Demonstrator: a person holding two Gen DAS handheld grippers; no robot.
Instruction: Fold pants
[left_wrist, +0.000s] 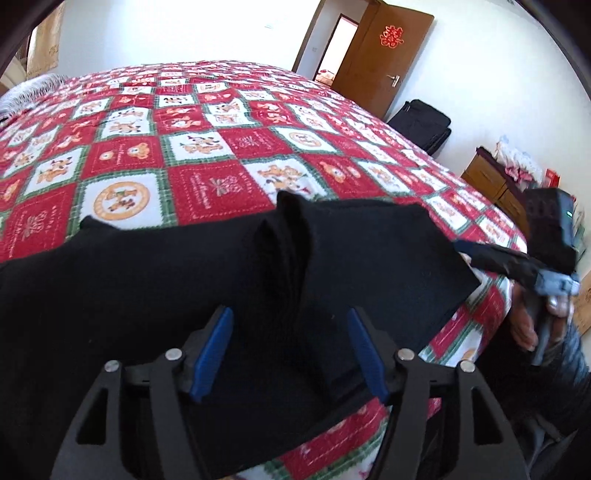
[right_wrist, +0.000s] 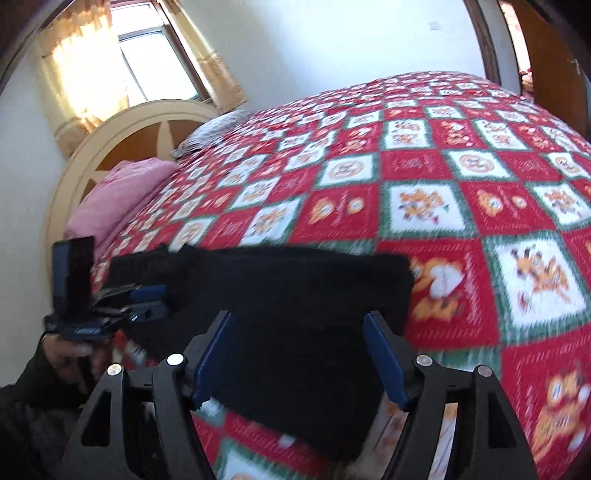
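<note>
A red checked bed (left_wrist: 207, 147) is filling the upper frame. Black pants (left_wrist: 155, 280) are lying folded across its near edge, lower centre. Left gripper (left_wrist: 290, 350) and right gripper (right_wrist: 301, 354) are hovering over them, jaws wide, gripping nothing.

The left gripper (left_wrist: 290, 349) hangs over black pants (left_wrist: 155, 280) on a checked quilt (left_wrist: 207, 147), blue pads (left_wrist: 216, 350) spread apart, cloth between but not pinched. To its right, the right gripper (left_wrist: 476, 254) reaches the pants' edge. A brown door (left_wrist: 380, 59) stands beyond.
</note>
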